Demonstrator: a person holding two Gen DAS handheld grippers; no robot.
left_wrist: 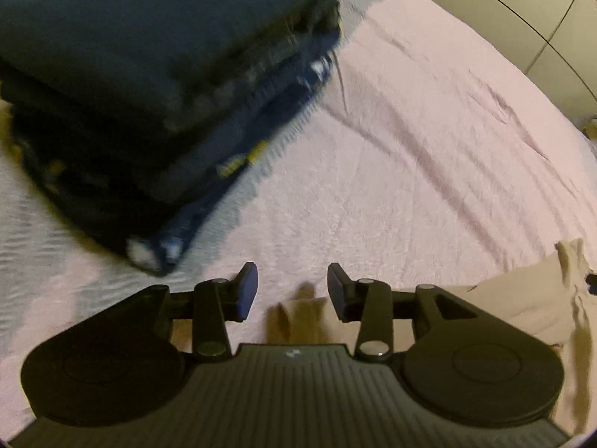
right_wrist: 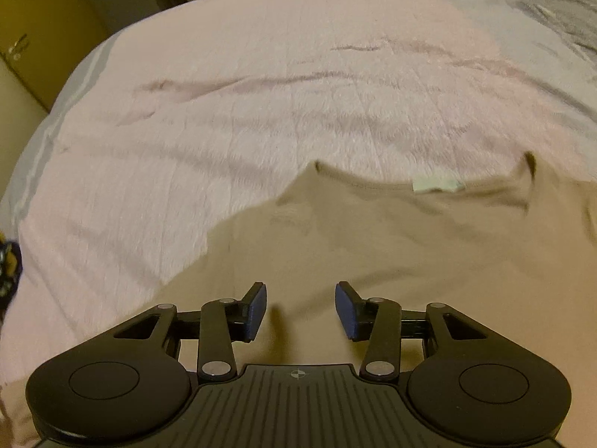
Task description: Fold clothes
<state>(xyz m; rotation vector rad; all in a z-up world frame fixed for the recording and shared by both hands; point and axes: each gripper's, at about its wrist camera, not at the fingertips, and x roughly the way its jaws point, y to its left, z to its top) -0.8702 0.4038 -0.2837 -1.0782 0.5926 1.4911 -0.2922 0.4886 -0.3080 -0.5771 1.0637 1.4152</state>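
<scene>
A beige shirt [right_wrist: 391,246] lies spread on the pink bedcover [right_wrist: 261,104], its neckline and pale label [right_wrist: 434,184] toward the far side. My right gripper [right_wrist: 300,308] hovers over the shirt's near left part, jaws apart, with no cloth pinched between the blue pads. In the left wrist view my left gripper [left_wrist: 292,291] is open above the bedcover [left_wrist: 410,142]. A tip of the beige shirt [left_wrist: 298,310] pokes up just below the gap between its fingers, and more of that shirt [left_wrist: 522,298] lies at the lower right.
A stack of folded dark blue and black clothes [left_wrist: 149,86] sits on the bed at the upper left of the left wrist view. Tiled floor [left_wrist: 522,11] shows beyond the bed's far edge. Yellowish cupboard doors [right_wrist: 44,37] stand left of the bed.
</scene>
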